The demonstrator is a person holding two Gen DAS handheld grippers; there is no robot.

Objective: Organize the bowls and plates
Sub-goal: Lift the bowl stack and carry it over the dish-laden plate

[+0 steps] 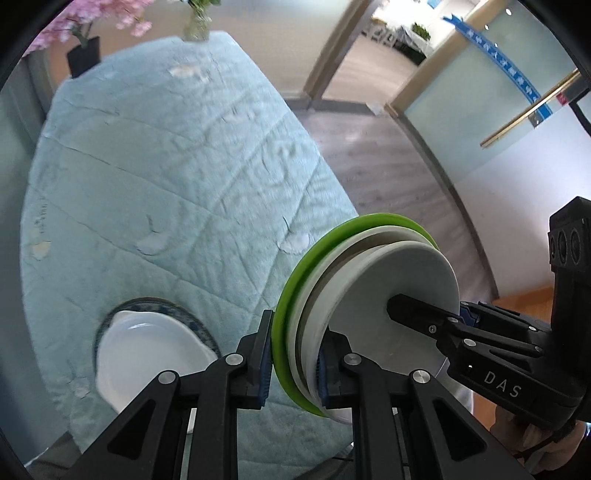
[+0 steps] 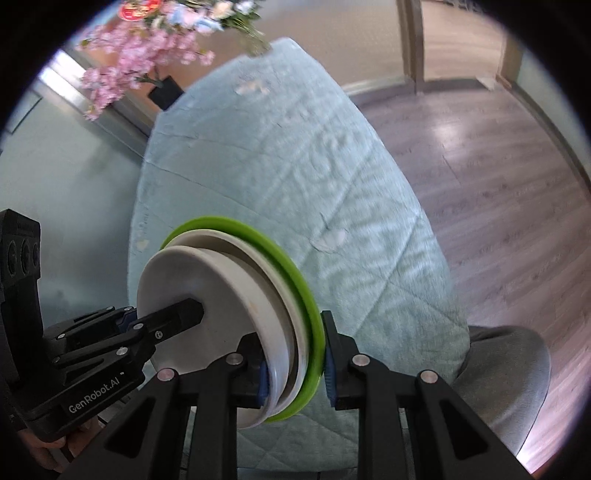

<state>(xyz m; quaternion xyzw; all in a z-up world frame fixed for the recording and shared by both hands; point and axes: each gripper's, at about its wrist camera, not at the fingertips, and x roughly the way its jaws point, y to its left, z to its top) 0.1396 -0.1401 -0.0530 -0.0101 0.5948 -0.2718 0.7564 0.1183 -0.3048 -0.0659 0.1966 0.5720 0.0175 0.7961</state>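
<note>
Gripping opposite rims, the left gripper [image 1: 295, 363] and right gripper [image 2: 293, 373] share a stack [image 1: 364, 295] held clear above the table [image 1: 166, 166], fingers clamped so the plates stay together; a bowl [image 1: 147, 354] waits below.

A table [image 1: 177, 177] covered with a pale blue quilted cloth [image 1: 221, 122] carried the things. A white bowl [image 1: 147, 354] stood on a blue-patterned plate [image 1: 201, 325] near its close edge. A glass vase [image 1: 195, 26] stood at the far end.
</note>
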